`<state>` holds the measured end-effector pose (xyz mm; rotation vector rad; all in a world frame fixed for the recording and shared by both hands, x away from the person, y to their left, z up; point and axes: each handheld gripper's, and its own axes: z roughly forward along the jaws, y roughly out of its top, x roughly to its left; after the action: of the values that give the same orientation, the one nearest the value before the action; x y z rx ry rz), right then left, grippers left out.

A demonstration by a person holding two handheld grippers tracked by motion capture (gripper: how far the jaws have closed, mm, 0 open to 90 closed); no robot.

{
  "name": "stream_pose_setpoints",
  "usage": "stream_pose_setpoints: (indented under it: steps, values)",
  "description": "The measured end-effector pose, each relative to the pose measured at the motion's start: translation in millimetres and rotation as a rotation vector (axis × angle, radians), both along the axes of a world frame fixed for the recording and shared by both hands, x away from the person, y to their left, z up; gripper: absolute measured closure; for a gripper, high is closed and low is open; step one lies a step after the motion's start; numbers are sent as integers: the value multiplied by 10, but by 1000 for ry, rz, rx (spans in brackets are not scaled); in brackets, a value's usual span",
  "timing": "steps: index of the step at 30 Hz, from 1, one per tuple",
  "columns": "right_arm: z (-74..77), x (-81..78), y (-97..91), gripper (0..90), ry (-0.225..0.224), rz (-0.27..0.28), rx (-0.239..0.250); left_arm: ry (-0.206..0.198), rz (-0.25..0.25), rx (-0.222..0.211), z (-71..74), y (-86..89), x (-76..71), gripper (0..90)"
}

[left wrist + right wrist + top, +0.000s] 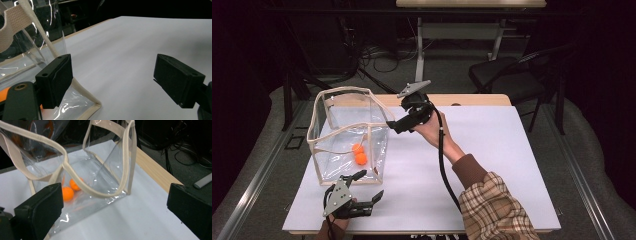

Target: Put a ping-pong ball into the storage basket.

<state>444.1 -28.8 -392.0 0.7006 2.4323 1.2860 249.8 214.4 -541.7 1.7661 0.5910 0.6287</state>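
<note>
A clear plastic bag (341, 90) with beige trim stands open on the left of the white table (492, 150). Two orange balls (359, 154) lie on its floor. My right gripper (398, 125) is held in the air just right of the bag's rim, open and empty. In the right gripper view the wide jaws (113, 202) frame the bag's handle (75, 173) and the balls (68, 193) below. My left gripper (368, 186) rests near the table's front left, open, with nothing between its jaws. In the left gripper view its jaws (113, 72) stand beside the bag's bottom corner (87, 110).
White sheet stretches bare to the right of the bag. A strip of wooden tabletop (472, 99) shows at the far edge. Beyond it stand a black chair (507, 75) and another table's legs (419, 47) with cables on the floor.
</note>
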Motion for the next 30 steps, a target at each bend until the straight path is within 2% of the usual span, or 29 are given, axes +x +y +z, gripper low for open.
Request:
stream_pose_setpoints:
  steps: [3,17,30]
  values:
    - [-42,-36,-88,0,0,-8,-9,-1,-1,0,3,6,0,156]
    - [-124,-286,-575,1,-21,-33,25,2,0,-1,0,-16,7,156]
    - [-291,-557,-945,1,-46,-64,26,3,0,1,-2,-18,12,155]
